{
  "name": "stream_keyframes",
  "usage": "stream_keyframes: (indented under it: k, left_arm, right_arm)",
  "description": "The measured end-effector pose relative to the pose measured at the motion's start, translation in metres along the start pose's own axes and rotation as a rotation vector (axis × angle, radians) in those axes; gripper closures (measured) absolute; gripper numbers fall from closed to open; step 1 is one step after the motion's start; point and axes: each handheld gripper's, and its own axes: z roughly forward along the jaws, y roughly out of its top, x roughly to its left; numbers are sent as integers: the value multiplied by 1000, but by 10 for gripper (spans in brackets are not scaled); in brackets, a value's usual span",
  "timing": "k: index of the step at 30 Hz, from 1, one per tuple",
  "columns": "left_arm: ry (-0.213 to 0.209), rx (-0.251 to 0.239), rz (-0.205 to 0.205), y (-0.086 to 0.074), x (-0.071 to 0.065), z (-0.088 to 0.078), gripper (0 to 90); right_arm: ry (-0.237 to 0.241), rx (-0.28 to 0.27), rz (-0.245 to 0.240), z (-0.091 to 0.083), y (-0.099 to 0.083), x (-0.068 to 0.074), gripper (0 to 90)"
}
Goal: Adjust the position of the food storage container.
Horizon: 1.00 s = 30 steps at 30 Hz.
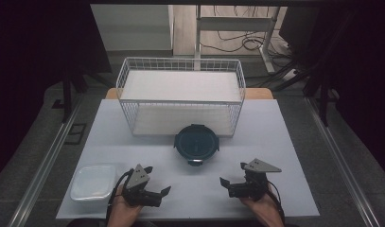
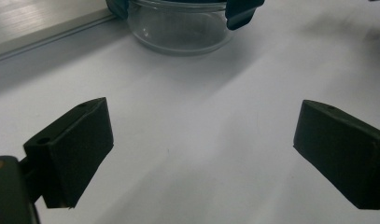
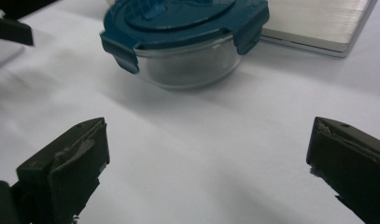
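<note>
Resting on the white table [image 1: 275,142], a round glass container [image 1: 196,144] with a blue clip-on lid [image 3: 178,18] stands upright just in front of the white wire basket [image 1: 180,94], between the two grippers and well apart from both. The left gripper [image 1: 154,182], held low near the table's front edge, has its jaws spread wide with nothing between them; its fingertips [image 2: 75,149] frame bare tabletop. The right gripper [image 1: 232,175] mirrors it, jaws likewise spread and empty. A shallow translucent tray [image 1: 93,182] sits at the front left, just beside the left gripper; its contents appear pale, though dim light prevents certainty.
</note>
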Motion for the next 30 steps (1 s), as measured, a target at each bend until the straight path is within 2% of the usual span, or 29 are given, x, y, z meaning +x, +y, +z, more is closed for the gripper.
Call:
stream_keyframes:
  k: [5, 7, 9, 12, 17, 19, 21, 23, 24, 26, 27, 28, 30]
  left_arm:
    - [8, 22, 19, 0, -2, 2, 21]
    - [15, 28, 24, 0, -3, 2, 9]
    - [4, 16, 8, 1, -1, 2, 5]
    - [-13, 6, -15, 2, 1, -1, 4]
    - [9, 27, 2, 3, -1, -4, 43]
    - [50, 23, 40, 3, -5, -12, 78]
    - [80, 3, 58, 4, -7, -23, 147]
    - [90, -11, 44, 1, -6, -35, 226]
    - [99, -14, 28, -3, -4, -41, 303]
    - [141, 16, -7, -9, -2, -52, 479]
    - [141, 16, -7, -9, -2, -52, 575]
    - [149, 38, -35, -14, 2, -59, 575]
    - [158, 46, -78, -20, 9, -70, 814]
  right_arm:
    - [-14, 11, -28, 0, 0, 1, 0]
    - [-39, 28, -52, 1, 0, 4, 0]
    - [-52, 35, -61, 2, 0, 4, 0]
    - [-38, 53, -58, 2, 0, 4, 0]
    - [-22, 62, -43, 2, 0, 2, 10]
    - [-21, 61, -34, 1, 1, 1, 24]
    - [-25, 61, -33, 1, 1, 0, 34]
    - [-26, 58, -36, 1, 1, 0, 46]
    - [-32, 56, -37, 0, 2, 0, 52]
    - [-28, 48, -35, -1, 2, 0, 65]
    - [-28, 48, -35, -1, 2, 0, 65]
    - [-29, 45, -35, -1, 2, 0, 73]
    - [-33, 49, -52, -1, 3, 1, 96]
